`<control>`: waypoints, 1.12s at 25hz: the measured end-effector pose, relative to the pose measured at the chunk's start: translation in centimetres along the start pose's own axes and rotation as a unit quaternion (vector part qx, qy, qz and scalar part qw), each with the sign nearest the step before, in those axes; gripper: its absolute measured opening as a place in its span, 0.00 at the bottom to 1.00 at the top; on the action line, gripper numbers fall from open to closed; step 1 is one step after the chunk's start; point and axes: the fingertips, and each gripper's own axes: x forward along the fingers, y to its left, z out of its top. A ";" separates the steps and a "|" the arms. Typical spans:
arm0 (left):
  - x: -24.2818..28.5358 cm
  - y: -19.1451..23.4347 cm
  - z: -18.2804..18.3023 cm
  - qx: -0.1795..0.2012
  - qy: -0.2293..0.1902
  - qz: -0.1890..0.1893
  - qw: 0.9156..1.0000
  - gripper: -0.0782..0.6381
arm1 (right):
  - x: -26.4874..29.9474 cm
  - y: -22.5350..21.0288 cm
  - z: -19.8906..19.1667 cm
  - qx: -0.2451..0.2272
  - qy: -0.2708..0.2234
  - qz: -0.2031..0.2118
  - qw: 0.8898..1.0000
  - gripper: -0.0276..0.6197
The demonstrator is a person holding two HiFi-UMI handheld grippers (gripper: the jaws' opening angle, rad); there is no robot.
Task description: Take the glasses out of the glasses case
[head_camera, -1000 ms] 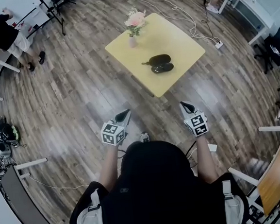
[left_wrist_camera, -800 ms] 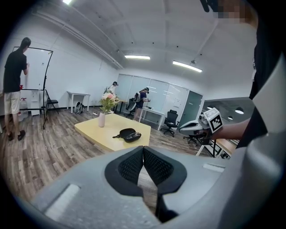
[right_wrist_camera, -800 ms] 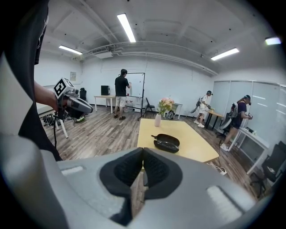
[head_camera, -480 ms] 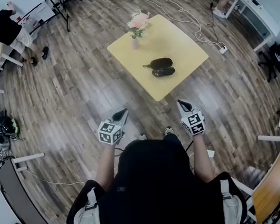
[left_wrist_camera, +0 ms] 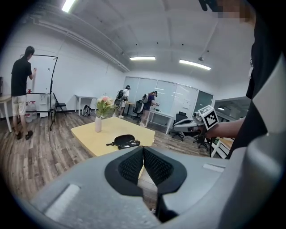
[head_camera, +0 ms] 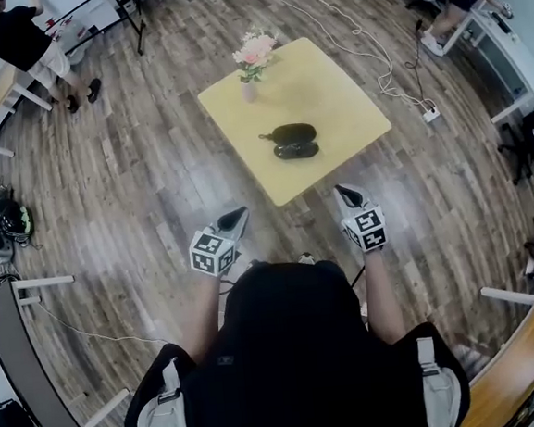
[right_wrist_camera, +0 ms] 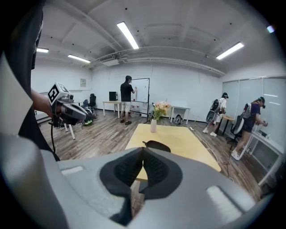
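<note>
Closer than a second ago: table [head_camera: 331,91], edging toward the person.
Glasses case [head_camera: 293,140]: lying mid-table, seemingly open (glasses inside, not clearly discernible).
Left hand-held gripper [head_camera: 233,220], right hand-held gripper [head_camera: 347,194]: both pinching together, carrying nothing, pointing forward, probably readying for the reach.

The person wears a black top [head_camera: 299,372] with short sleeves, and pale grey straps [head_camera: 164,421] with black buckles lie over both shoulders. The left gripper [head_camera: 237,216] and the right gripper [head_camera: 343,194] are grey and taper to dark pointed tips. Each carries a white cube [head_camera: 215,251] printed with black square markers. In the gripper views each shell is smooth grey with a pale rectangular inset, and the black pads [left_wrist_camera: 132,165] are finely ribbed, meeting tip to tip
</note>
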 end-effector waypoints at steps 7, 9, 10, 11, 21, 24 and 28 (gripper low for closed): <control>1.7 -2.8 0.6 -0.005 -0.001 0.028 1.000 0.12 | 0.1 -1.8 0.5 -0.034 -0.010 0.043 0.998 0.05; 1.8 -3.6 0.1 -0.011 -0.001 0.040 0.999 0.12 | 0.0 -1.9 -0.4 -0.039 -0.006 0.057 0.998 0.05; 1.8 -4.0 -0.1 -0.015 -0.002 0.047 0.999 0.13 | -0.1 -2.0 -0.9 -0.041 -0.004 0.063 0.997 0.05; 1.7 -4.4 -0.4 -0.020 -0.003 0.054 0.998 0.12 | -0.2 -2.0 -1.4 -0.042 -0.001 0.069 0.997 0.05; -1.2 -6.1 -4.1 -0.068 -0.008 0.114 0.991 0.12 | -0.3 -0.3 -3.1 -0.062 0.004 0.126 0.990 0.05; -1.1 -6.8 -4.4 -0.073 -0.010 0.118 0.990 0.12 | -0.4 -0.1 -3.5 -0.069 0.003 0.131 0.989 0.05; -0.9 -6.6 -4.7 -0.082 -0.008 0.117 0.990 0.12 | 0.2 0.2 -4.1 -0.066 0.011 0.137 0.988 0.05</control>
